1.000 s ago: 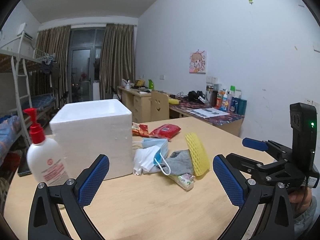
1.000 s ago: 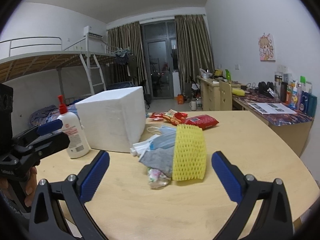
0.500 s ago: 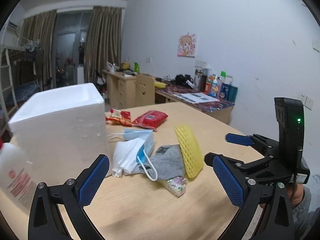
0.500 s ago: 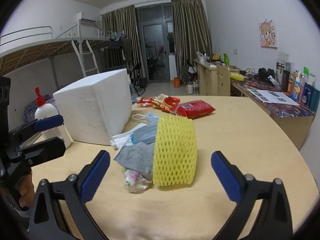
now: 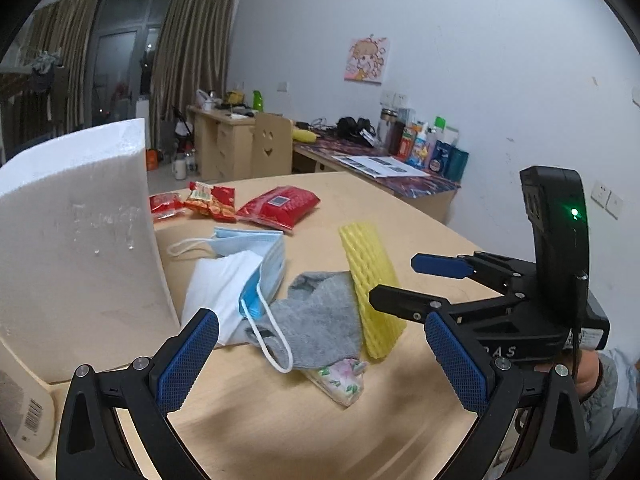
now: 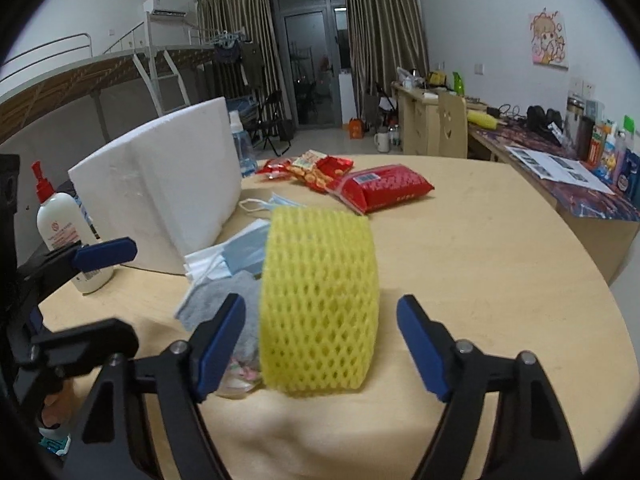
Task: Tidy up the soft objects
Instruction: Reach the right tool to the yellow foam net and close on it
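**A:** What are the two grippers doing?

**B:** In the right wrist view, the right gripper (image 6: 320, 344) fills the lower part of the frame. Its blue-padded fingers are spread apart, one on each side of a yellow foam net sleeve (image 6: 318, 300) at the centre. Neither pad clearly touches the sleeve, and the gripper holds nothing. In the left wrist view, the left gripper (image 5: 320, 360) sits along the bottom edge, its fingers spread wide and empty, with the pile of soft things just ahead between them.

**A:** Where is that pile, and how does it look?

**B:** It lies on a round, light wooden table (image 5: 280, 432), in the middle of the left wrist frame. The yellow sleeve stands on its edge at the pile's right side, leaning on a crumpled grey sock (image 5: 320, 320). Left of the sock are a white face mask (image 5: 220, 288) and a blue face mask (image 5: 256, 248), overlapping, with a white ear loop trailing over the sock. A floral-printed packet (image 5: 340, 376) pokes out from under the sock, toward the lower centre.

**A:** What else is around?

**B:** A white foam box (image 5: 72, 248) fills the left side of that frame, just beside the masks. Red snack packets (image 5: 280, 206) lie farther back, above centre. In the right wrist view, a white pump bottle (image 6: 68, 232) with a red top stands at the left.
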{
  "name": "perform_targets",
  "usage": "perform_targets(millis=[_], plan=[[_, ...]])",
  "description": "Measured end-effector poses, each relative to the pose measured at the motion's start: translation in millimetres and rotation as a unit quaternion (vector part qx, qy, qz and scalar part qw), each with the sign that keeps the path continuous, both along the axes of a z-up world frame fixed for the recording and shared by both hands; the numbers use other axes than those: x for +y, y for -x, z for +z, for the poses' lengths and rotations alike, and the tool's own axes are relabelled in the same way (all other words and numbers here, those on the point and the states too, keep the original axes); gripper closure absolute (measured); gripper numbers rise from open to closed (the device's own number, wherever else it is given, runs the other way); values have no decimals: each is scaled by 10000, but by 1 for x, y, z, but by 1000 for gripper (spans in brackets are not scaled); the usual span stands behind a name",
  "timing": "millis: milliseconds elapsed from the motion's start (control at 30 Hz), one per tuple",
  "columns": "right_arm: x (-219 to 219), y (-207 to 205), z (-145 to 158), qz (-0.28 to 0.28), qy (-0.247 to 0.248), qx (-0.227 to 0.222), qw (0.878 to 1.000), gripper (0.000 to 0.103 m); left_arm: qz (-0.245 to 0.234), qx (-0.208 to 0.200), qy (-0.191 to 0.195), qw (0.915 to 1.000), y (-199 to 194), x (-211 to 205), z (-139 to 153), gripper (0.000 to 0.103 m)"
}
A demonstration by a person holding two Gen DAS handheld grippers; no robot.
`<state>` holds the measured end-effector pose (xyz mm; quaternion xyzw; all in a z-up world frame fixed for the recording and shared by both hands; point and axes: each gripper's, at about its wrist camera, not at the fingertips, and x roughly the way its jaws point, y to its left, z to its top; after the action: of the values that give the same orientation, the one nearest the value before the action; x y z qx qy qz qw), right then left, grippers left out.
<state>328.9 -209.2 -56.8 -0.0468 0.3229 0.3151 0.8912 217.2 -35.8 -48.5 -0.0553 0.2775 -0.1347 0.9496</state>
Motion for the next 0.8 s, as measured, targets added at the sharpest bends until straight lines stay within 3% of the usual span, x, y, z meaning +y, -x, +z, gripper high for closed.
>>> perform_targets(millis=[200, 300, 400, 433, 600, 800], plan=[[1, -14, -3, 214, -74, 242, 9994, 22, -71, 57, 161, 9998, 1, 10, -3, 0], [5, -19, -7, 299, 7, 314, 9991, 36, 76, 95, 153, 9998, 0, 17, -5, 0], [7, -21, -11, 363, 19, 410, 9985, 43, 53, 133, 258, 9996, -2, 19, -5, 0], [7, -22, -11, 366, -2, 437, 9984, 52, 41, 139, 240, 9996, -2, 19, -5, 0], [-1, -23, -14, 475, -200, 624, 9967, 75, -111, 185, 265, 9994, -4, 16, -7, 0], [-22, -19, -10, 376, -512, 609, 9961, 76, -524, 148, 299, 9981, -6, -4, -4, 0]])
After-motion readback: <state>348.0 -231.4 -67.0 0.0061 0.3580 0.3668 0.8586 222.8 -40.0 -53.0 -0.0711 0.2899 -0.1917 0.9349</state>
